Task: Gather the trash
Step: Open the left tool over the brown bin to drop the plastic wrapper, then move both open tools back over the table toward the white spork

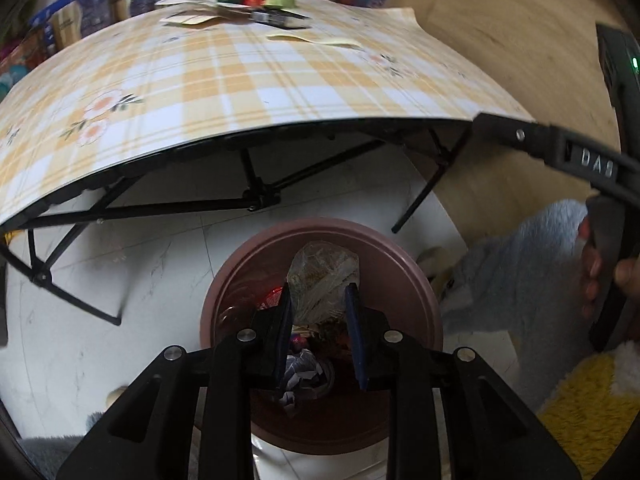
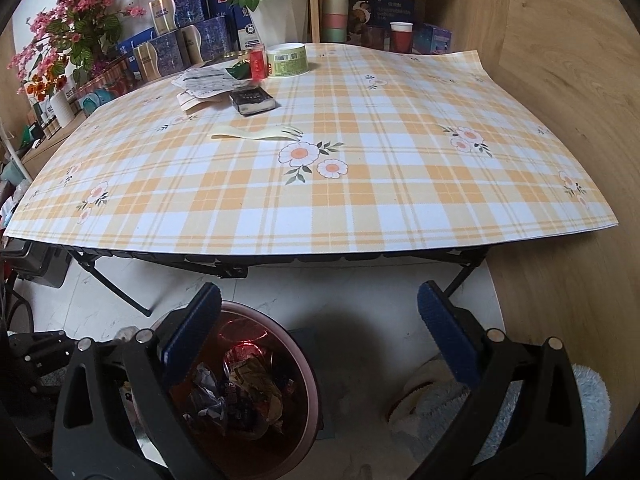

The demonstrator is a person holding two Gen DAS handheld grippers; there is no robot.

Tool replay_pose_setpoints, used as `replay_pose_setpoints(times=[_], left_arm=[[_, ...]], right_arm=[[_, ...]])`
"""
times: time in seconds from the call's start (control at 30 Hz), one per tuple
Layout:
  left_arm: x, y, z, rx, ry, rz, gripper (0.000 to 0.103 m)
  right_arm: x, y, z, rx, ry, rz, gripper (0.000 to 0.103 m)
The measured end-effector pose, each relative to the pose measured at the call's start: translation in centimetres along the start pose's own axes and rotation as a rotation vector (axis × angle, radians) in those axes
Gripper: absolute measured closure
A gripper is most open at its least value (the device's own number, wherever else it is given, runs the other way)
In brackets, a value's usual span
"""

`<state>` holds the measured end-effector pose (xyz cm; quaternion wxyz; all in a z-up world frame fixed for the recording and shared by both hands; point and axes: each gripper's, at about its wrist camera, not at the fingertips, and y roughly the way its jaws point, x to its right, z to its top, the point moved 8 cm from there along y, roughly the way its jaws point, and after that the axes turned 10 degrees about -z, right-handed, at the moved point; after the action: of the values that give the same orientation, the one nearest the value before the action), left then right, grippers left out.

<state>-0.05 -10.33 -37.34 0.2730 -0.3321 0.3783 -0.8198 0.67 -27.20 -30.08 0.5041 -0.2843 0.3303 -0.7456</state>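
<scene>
Crumpled clear plastic, a wrapper (image 1: 322,280) with brownish crumbs inside, sits pinched between the narrow-set jaws of the left gripper (image 1: 320,300); the blue pads (image 1: 354,320) press on it from either side, though the jaws are just starting to ease apart. Straight beneath those jaws stands a round pink-brown trash bin (image 1: 412,280) on the white floor, already holding crushed paper and coloured packets, so the wrapper hangs right over the bin's mouth. Beyond the jaws runs the edge of a folding worktop (image 1: 240,92) covered in orange and white plaid cloth with flower prints.

The right gripper (image 2: 320,312) has its jaws spread wide with nothing between them. Below and to the left of its left jaw is the same bin (image 2: 312,380), heaped with scrunched paper and foil wrappers. Ahead of these jaws, on the far part of the worktop, lie a pale plastic fork (image 2: 260,133), a dark small box (image 2: 256,102), some paper scraps (image 2: 200,80), a red packet (image 2: 258,62) and a green-labelled round tub (image 2: 286,60). Under the right jaw a fluffy slipper (image 2: 424,392) rests on a pale blue rug (image 2: 592,400).
</scene>
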Motion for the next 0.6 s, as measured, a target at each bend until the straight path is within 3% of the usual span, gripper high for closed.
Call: replay_pose_setpoints(times=[0.13,0.23,0.3,0.5,0.6], left_arm=[[-0.2,0.9,-0.4,-0.032,0.002,0.004,0.075],[-0.4,0.8,-0.3,-0.022,-0.012,-0.004,0.056],[-0.5,0.4,-0.1,0.001,-0.017,0.008,0.034],[-0.9,-0.5,0.4,0.042,-0.038,0.041,0.013],[-1.3,-1.1,0.7,0.068,-0.041,0.068,0.010]], right_arm=[[0.1,0.1,-0.1,-0.006,-0.001,-0.002,0.006],[0.1,0.1,-0.1,-0.007,0.001,-0.002,0.006],[0.2,0.3,-0.2,-0.013,0.003,-0.003,0.006],[0.1,0.6,-0.5,-0.026,-0.003,-0.009,0.006],[0.0,0.8,-0.6,-0.035,-0.007,-0.006,0.006]])
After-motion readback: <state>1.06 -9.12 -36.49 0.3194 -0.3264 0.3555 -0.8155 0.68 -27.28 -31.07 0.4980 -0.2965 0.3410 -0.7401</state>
